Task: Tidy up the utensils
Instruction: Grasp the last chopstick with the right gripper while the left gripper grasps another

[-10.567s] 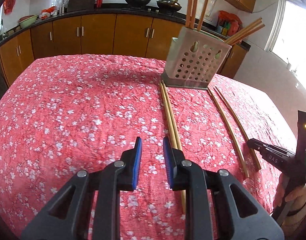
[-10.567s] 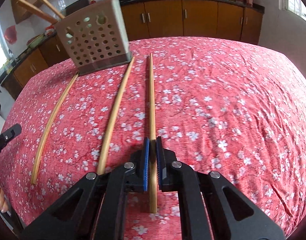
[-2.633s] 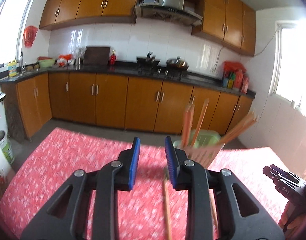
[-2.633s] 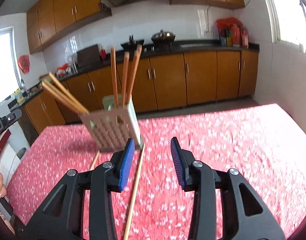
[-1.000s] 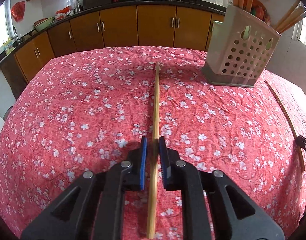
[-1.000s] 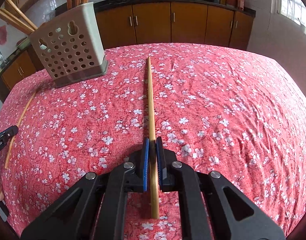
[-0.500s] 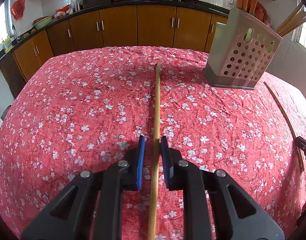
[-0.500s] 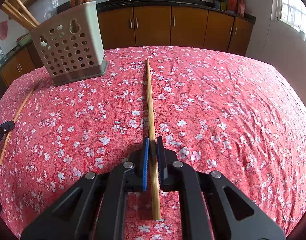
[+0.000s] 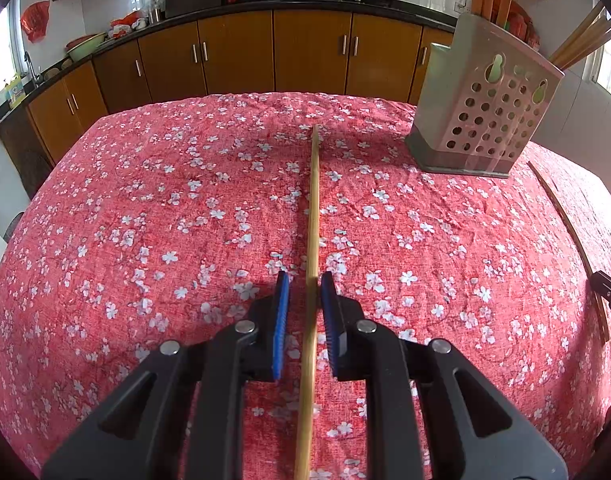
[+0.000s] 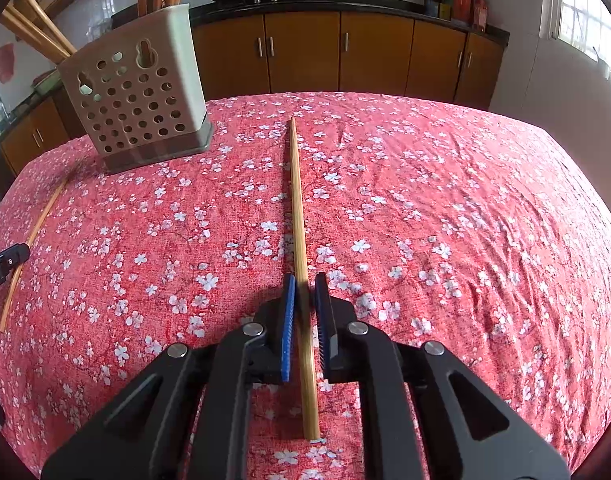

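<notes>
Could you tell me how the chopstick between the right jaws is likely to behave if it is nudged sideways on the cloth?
The chopstick is thin and looks round, so it would probably roll, though the wrinkled tablecloth may slow it. It lies straight, so it is likely stiff and would pivot whole, not bend. It looks light. The right gripper is opening around it.

Left gripper's tip, at the right wrist view's left edge: small white lettering, too small to read.
Elsewhere: no legible text.
</notes>
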Motion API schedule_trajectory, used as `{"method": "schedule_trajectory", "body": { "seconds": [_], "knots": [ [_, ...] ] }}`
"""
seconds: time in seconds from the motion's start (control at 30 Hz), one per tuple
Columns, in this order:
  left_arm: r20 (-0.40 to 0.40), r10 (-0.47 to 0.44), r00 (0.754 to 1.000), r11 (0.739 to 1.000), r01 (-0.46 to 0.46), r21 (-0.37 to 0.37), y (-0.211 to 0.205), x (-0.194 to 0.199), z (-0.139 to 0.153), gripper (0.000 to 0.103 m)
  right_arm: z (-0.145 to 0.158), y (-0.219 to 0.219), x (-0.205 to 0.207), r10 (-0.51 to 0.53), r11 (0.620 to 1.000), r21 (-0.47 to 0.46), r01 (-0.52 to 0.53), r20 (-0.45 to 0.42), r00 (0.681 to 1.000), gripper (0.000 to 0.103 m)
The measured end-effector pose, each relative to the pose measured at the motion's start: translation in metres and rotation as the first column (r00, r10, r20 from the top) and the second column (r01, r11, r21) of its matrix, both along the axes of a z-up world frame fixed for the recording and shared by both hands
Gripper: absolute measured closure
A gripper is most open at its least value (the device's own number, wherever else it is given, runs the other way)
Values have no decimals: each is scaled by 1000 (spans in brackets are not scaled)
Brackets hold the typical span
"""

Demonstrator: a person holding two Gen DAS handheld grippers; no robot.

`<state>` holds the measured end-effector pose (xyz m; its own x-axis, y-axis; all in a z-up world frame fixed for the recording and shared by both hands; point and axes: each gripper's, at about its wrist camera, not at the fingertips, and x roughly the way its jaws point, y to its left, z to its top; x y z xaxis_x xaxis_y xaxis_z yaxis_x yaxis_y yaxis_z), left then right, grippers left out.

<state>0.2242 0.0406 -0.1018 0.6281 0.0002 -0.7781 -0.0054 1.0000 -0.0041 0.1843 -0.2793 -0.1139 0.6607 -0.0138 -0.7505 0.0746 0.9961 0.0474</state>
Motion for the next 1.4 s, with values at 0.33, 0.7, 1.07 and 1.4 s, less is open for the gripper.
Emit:
{"method": "schedule_trajectory", "body": {
  "seconds": [0.33, 0.7, 1.07, 1.4],
  "knots": [
    [0, 2, 1000, 1000, -2, 1, 0, 1, 0, 85, 0, 0, 0, 1, 1000, 0, -1, 0, 1000, 91],
    [0, 3, 1000, 1000, -3, 2, -1, 1, 0, 85, 0, 0, 0, 1, 1000, 0, -1, 0, 1000, 91],
    [0, 3, 1000, 1000, -3, 2, -1, 1, 0, 84, -1, -2, 0, -4, 1000, 4, 4, 0, 1000, 89],
    [0, 3, 1000, 1000, -3, 9, -4, 1, -1, 84, 0, -2, 0, -4, 1000, 6, 4, 0, 1000, 89]
  ]
}}
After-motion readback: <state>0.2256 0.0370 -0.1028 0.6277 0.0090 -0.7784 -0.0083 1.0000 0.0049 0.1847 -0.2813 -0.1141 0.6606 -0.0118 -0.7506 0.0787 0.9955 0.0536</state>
